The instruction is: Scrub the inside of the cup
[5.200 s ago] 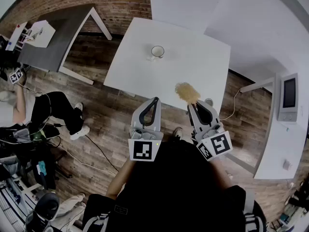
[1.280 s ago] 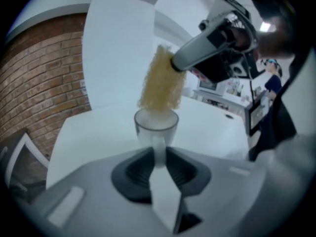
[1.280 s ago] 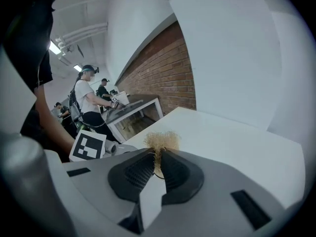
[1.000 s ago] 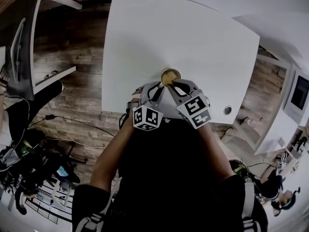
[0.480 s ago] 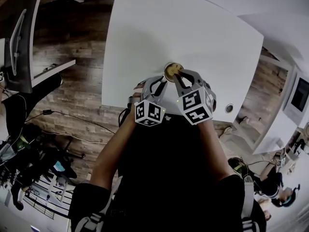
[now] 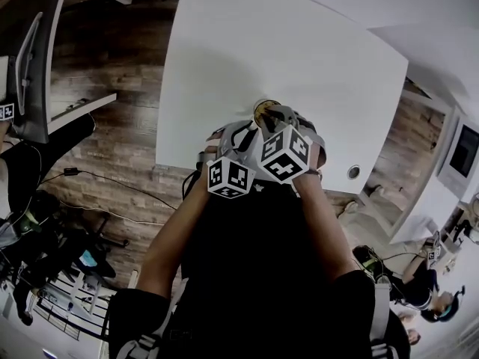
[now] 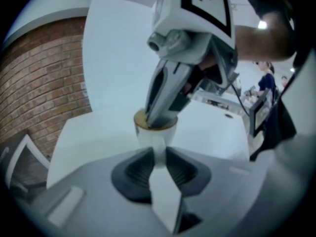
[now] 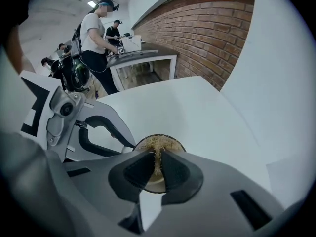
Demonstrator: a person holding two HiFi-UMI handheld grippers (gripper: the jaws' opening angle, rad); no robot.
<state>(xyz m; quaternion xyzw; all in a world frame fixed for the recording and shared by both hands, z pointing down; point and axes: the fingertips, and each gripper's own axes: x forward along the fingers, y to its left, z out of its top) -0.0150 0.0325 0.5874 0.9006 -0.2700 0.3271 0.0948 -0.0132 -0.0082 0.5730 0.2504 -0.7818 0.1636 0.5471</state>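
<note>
A white cup (image 6: 262,109) stands near the front edge of the white table (image 6: 299,58). My left gripper (image 6: 249,131) is shut on the cup's handle (image 7: 158,149), with the cup body (image 7: 155,131) just beyond its tips. My right gripper (image 6: 271,115) points down into the cup from above and is shut on a yellow fibrous scrubber (image 8: 158,144). The scrubber fills the cup's mouth (image 8: 142,144). In the left gripper view the right gripper's fingers (image 7: 165,95) reach down to the rim. The cup's inside below the scrubber is hidden.
A round grommet (image 6: 352,172) sits in the table to the right of the cup. A brick wall (image 8: 207,38) runs behind the table. A grey table (image 8: 140,53) with people (image 8: 94,33) beside it stands further back. Wooden floor (image 6: 112,148) lies to the left.
The right gripper has swung left and tilted over the cup, so its marker cube now sits against the left gripper's. The left gripper and cup have stayed in place.
</note>
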